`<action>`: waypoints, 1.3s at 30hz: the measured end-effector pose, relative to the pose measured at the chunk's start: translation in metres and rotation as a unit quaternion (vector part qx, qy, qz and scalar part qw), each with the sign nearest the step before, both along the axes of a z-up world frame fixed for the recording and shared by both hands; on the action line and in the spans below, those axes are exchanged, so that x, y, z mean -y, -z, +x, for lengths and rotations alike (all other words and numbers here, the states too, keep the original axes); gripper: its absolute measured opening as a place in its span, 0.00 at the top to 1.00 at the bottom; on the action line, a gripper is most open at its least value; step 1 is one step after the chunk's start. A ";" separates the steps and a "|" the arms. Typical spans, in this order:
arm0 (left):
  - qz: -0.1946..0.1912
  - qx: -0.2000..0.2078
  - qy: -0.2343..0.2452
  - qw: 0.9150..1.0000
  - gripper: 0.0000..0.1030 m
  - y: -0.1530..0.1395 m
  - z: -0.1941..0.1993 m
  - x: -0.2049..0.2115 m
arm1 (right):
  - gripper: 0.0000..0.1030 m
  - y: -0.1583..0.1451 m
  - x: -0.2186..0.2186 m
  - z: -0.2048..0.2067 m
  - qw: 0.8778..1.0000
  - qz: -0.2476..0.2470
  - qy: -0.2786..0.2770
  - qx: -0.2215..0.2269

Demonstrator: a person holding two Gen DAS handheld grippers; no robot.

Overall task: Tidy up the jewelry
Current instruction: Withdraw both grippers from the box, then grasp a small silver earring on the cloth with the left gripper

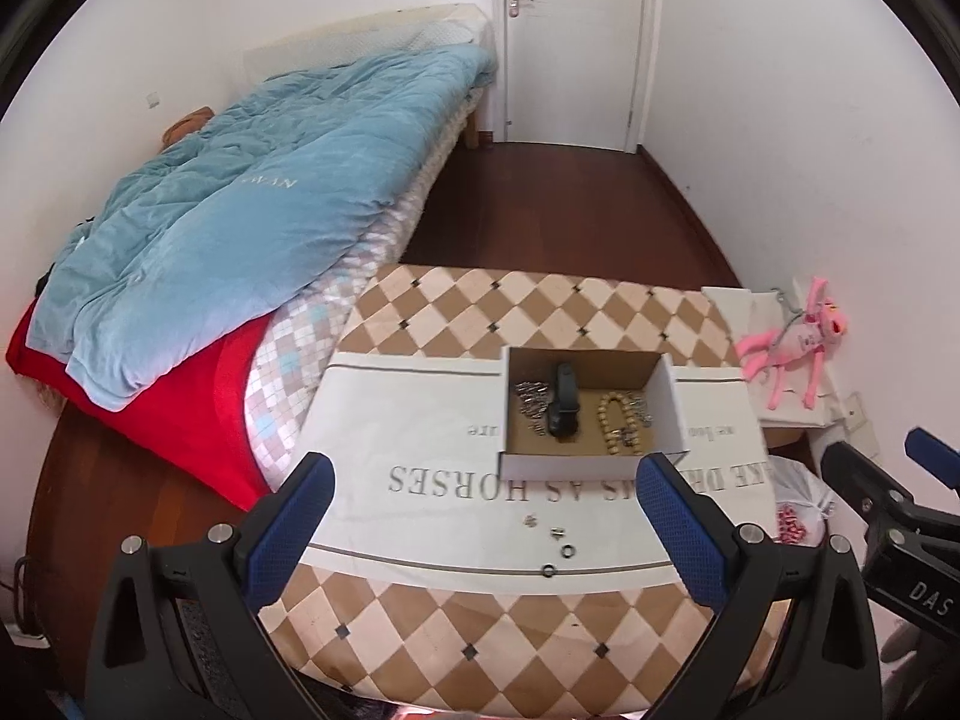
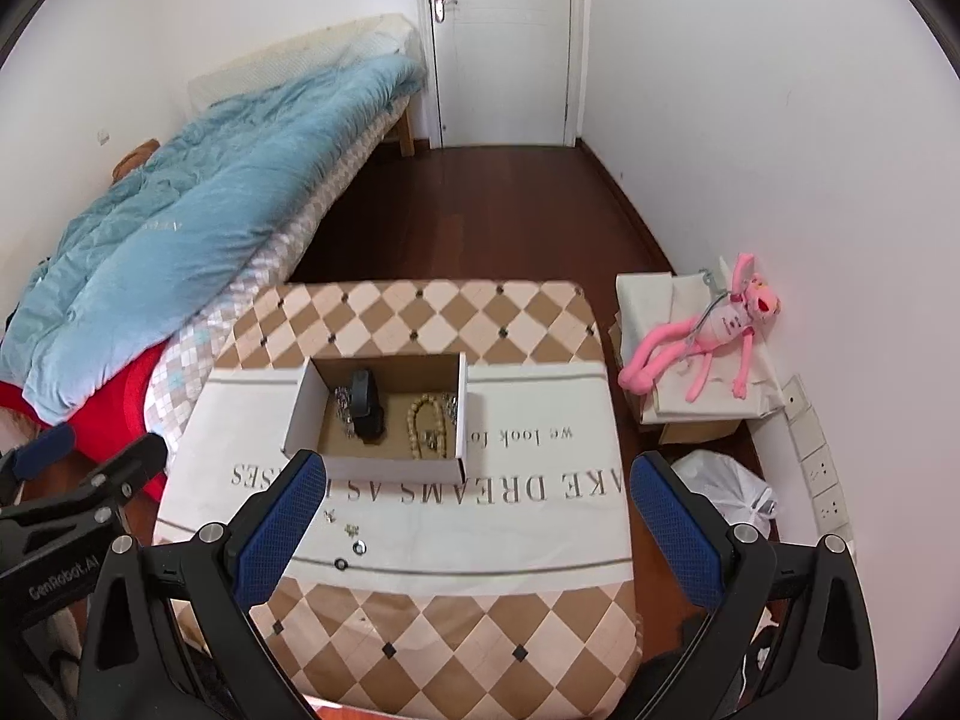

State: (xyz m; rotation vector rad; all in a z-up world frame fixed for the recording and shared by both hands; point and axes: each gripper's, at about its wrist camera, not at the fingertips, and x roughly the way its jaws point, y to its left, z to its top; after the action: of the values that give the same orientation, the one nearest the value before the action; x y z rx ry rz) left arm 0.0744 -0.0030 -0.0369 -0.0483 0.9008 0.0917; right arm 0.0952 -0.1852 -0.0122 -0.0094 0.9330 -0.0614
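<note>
An open cardboard box (image 1: 528, 465) (image 2: 300, 414) stands on a white printed cloth (image 1: 420, 420) (image 2: 540, 516). Inside lie a black watch (image 1: 563, 402) (image 2: 365, 402), a beige bead bracelet (image 1: 615, 423) (image 2: 427, 423) and silver chains (image 1: 531, 399) (image 2: 343, 405). Several small rings and earrings (image 1: 558, 543) (image 2: 351, 540) lie loose on the cloth in front of the box. My left gripper (image 1: 486, 501) is open and empty, held above the near side of the cloth. My right gripper (image 2: 477, 498) is open and empty, also near the front.
The cloth covers a checkered table (image 1: 480, 648) (image 2: 450, 630). A bed with a blue quilt (image 1: 240, 210) (image 2: 180, 210) is at the left. A pink plush toy (image 1: 792, 342) (image 2: 714, 330) lies on boxes at the right, with a white plastic bag (image 2: 720, 486) below.
</note>
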 end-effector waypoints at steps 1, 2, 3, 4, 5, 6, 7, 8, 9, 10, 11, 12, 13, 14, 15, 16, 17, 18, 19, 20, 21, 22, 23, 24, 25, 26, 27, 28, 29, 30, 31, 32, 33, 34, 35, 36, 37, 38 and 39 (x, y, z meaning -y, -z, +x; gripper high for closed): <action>0.003 -0.003 -0.003 1.000 0.00 0.007 0.000 -0.003 | 0.00 0.005 0.001 0.001 1.000 0.005 -0.001 -0.006; 0.008 -0.012 -0.007 1.000 0.00 0.018 0.002 -0.006 | 0.00 0.016 0.001 0.003 1.000 0.009 -0.004 -0.018; 0.016 -0.022 -0.012 1.000 0.00 0.029 0.004 -0.009 | 0.00 0.027 0.000 0.005 0.999 0.013 -0.004 -0.030; 0.027 -0.033 -0.020 0.999 0.00 0.041 0.006 -0.013 | 0.00 0.038 0.000 0.007 0.999 0.020 -0.004 -0.041; 0.038 -0.045 -0.028 0.998 0.00 0.055 0.008 -0.017 | 0.00 0.051 0.000 0.008 0.998 0.031 -0.007 -0.053; 0.044 -0.056 -0.031 0.997 0.00 0.072 0.009 -0.021 | 0.00 0.066 -0.001 0.010 0.997 0.040 -0.010 -0.065; 0.044 -0.069 -0.032 0.996 0.00 0.087 0.011 -0.025 | 0.00 0.084 -0.003 0.011 0.995 0.051 -0.012 -0.082; 0.044 -0.081 -0.033 0.995 0.00 0.099 0.012 -0.029 | 0.02 0.102 -0.006 0.013 0.993 0.067 -0.018 -0.097; 0.044 -0.094 -0.034 0.994 0.00 0.113 0.012 -0.033 | 0.09 0.118 -0.009 0.014 0.990 0.080 -0.021 -0.110; 0.043 -0.111 -0.036 0.992 0.00 0.130 0.014 -0.037 | 0.15 0.133 -0.012 0.016 0.988 0.089 -0.023 -0.122; 0.043 -0.122 -0.036 0.991 0.00 0.140 0.014 -0.040 | 0.27 0.146 -0.017 0.017 0.986 0.098 -0.027 -0.132; 0.045 -0.134 -0.038 0.989 0.00 0.150 0.016 -0.044 | 0.33 0.160 -0.021 0.019 0.983 0.108 -0.030 -0.143; 0.045 -0.144 -0.041 0.988 0.00 0.160 0.016 -0.047 | 0.33 0.172 -0.026 0.021 0.981 0.112 -0.031 -0.154; 0.045 -0.152 -0.042 0.986 0.00 0.169 0.017 -0.050 | 0.34 0.186 -0.032 0.024 0.979 0.121 -0.036 -0.161; 0.045 -0.157 -0.042 0.986 0.00 0.175 0.018 -0.052 | 0.37 0.194 -0.037 0.025 0.978 0.123 -0.039 -0.163; 0.045 -0.162 -0.045 0.985 0.00 0.181 0.019 -0.054 | 0.38 0.202 -0.043 0.027 0.978 0.123 -0.043 -0.165; 0.043 -0.166 -0.045 0.984 0.00 0.186 0.020 -0.056 | 0.39 0.210 -0.050 0.029 0.977 0.122 -0.047 -0.168; 0.043 -0.170 -0.044 0.984 0.00 0.191 0.021 -0.057 | 0.40 0.216 -0.055 0.030 0.976 0.123 -0.051 -0.171; 0.043 -0.174 -0.045 0.983 0.00 0.194 0.022 -0.058 | 0.41 0.223 -0.061 0.033 0.975 0.121 -0.055 -0.176; 0.042 -0.176 -0.044 0.982 0.00 0.196 0.022 -0.059 | 0.44 0.229 -0.067 0.034 0.975 0.119 -0.060 -0.181; 0.041 -0.179 -0.043 0.982 0.00 0.198 0.022 -0.060 | 0.44 0.235 -0.073 0.036 0.974 0.116 -0.064 -0.185; 0.042 -0.181 -0.043 0.982 0.00 0.200 0.022 -0.061 | 0.45 0.238 -0.077 0.036 0.974 0.112 -0.066 -0.188; 0.042 -0.182 -0.043 0.981 0.00 0.202 0.022 -0.062 | 0.50 0.242 -0.081 0.037 0.973 0.106 -0.068 -0.191; 0.043 -0.181 -0.043 0.982 0.00 0.203 0.023 -0.063 | 0.54 0.245 -0.083 0.038 0.973 0.100 -0.070 -0.195; 0.042 -0.182 -0.043 0.981 0.00 0.204 0.023 -0.064 | 0.59 0.245 -0.087 0.037 0.976 0.087 -0.073 -0.188; 0.043 -0.182 -0.043 0.981 0.00 0.205 0.024 -0.065 | 0.71 0.245 -0.091 0.038 0.976 0.077 -0.076 -0.188; 0.043 -0.183 -0.043 0.981 0.00 0.205 0.025 -0.067 | 0.84 0.245 -0.095 0.038 0.978 0.059 -0.077 -0.184; 0.043 -0.184 -0.043 0.981 0.00 0.206 0.026 -0.067 | 0.89 0.246 -0.096 0.039 0.978 0.051 -0.079 -0.186; 0.043 -0.184 -0.042 0.981 0.00 0.205 0.027 -0.067 | 0.89 0.245 -0.099 0.039 0.979 0.040 -0.082 -0.182; 0.044 -0.183 -0.041 0.981 0.00 0.205 0.027 -0.066 | 0.89 0.245 -0.100 0.039 0.980 0.036 -0.085 -0.178; 0.045 -0.183 -0.039 0.981 0.00 0.204 0.028 -0.065 | 0.89 0.244 -0.100 0.038 0.980 0.033 -0.087 -0.176; 0.047 -0.181 -0.036 0.982 0.00 0.203 0.028 -0.062 | 0.89 0.244 -0.100 0.037 0.980 0.032 -0.088 -0.175; 0.047 -0.180 -0.033 0.982 0.00 0.202 0.029 -0.060 | 0.89 0.243 -0.097 0.037 0.980 0.038 -0.086 -0.176; 0.045 -0.179 -0.030 0.982 0.00 0.201 0.030 -0.057 | 0.89 0.242 -0.092 0.036 0.980 0.045 -0.082 -0.176; 0.040 -0.179 -0.025 0.983 0.00 0.200 0.032 -0.053 | 1.00 0.238 -0.084 0.036 0.980 0.056 -0.073 -0.174; 0.036 -0.179 -0.021 0.983 0.00 0.199 0.034 -0.049 | 1.00 0.236 -0.076 0.036 0.981 0.063 -0.066 -0.172; 0.028 -0.178 -0.014 0.983 0.01 0.199 0.037 -0.042 | 1.00 0.231 -0.066 0.036 0.982 0.072 -0.055 -0.168; 0.021 -0.179 -0.010 0.984 0.01 0.200 0.039 -0.038 | 1.00 0.228 -0.057 0.036 0.982 0.078 -0.046 -0.166; 0.013 -0.179 -0.003 0.984 0.01 0.200 0.042 -0.033 | 1.00 0.226 -0.048 0.036 0.982 0.082 -0.036 -0.165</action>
State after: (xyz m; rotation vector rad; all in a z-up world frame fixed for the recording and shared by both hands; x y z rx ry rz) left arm 0.1168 0.0297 -0.2373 -0.0107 1.2584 0.1206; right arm 0.1313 -0.1375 -0.2382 0.1009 1.2673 0.0878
